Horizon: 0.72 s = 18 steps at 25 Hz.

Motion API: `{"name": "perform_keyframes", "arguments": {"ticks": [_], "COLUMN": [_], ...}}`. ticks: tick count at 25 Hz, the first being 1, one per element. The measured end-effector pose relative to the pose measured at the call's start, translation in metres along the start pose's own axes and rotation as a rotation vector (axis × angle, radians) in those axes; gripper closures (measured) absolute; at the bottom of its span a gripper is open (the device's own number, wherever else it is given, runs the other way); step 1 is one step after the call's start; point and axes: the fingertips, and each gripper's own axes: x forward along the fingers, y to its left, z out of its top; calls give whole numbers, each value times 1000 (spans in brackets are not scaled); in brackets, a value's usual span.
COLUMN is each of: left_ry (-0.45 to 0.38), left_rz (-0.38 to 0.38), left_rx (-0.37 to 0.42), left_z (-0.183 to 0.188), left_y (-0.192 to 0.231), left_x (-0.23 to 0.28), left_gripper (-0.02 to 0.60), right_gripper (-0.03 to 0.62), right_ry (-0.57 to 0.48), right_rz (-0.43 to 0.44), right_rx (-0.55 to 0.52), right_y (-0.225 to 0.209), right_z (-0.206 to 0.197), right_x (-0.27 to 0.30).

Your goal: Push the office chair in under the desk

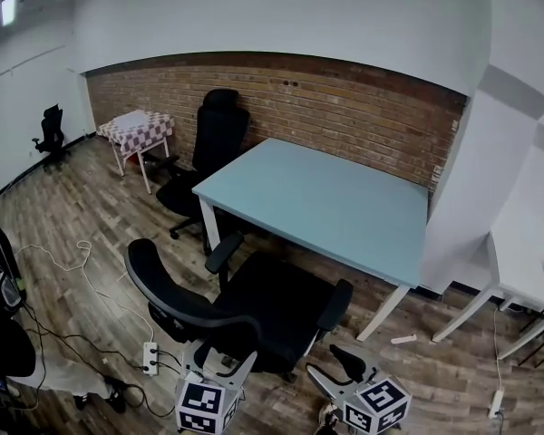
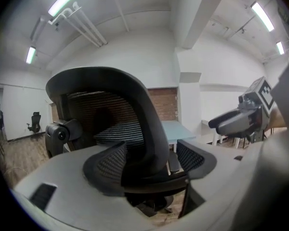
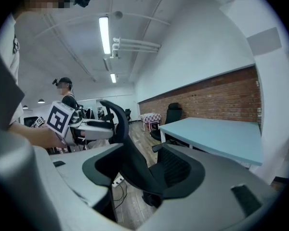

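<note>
Push step: black mesh office chair [image 1: 281, 311] at near edge of light-blue bench [image 1: 335, 198], not tucked. Fingers of left gripper [image 1: 222, 362], right gripper [image 1: 335, 372] spread astride backrest [image 1: 177, 299], unclamped. Next: shove forward.

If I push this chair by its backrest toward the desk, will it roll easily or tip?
Chair probably rolls easily on the smooth wood floor. The thin curved backrest may flex or recline first. Armrests might catch the desk edge.

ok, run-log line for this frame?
left tool: open, backrest between jaws | right tool: open, backrest between jaws | office chair: facing desk, seat mostly outside it
</note>
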Motion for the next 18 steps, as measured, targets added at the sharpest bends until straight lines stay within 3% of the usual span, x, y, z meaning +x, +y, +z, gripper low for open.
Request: {"name": "perform_keyframes", "arguments": {"ticks": [6, 12, 16, 18], "left_ry": [12, 62, 0, -21], "left_rz": [84, 111, 105, 97], "left_rx": [-58, -87, -166, -166], "left_z": [-19, -40, -38, -35], "left_y": [22, 34, 45, 49], "left_x": [-5, -6, -4, -1], "left_gripper": [222, 213, 184, 175], "right_gripper": [304, 299, 298, 298], "right_ry": [69, 126, 137, 142], "right_rz": [156, 261, 285, 292], "right_rx": [18, -57, -84, -97], "right_y": [21, 47, 54, 56], "right_z": [-43, -64, -69, -72], "right_x": [33, 52, 64, 69]}}
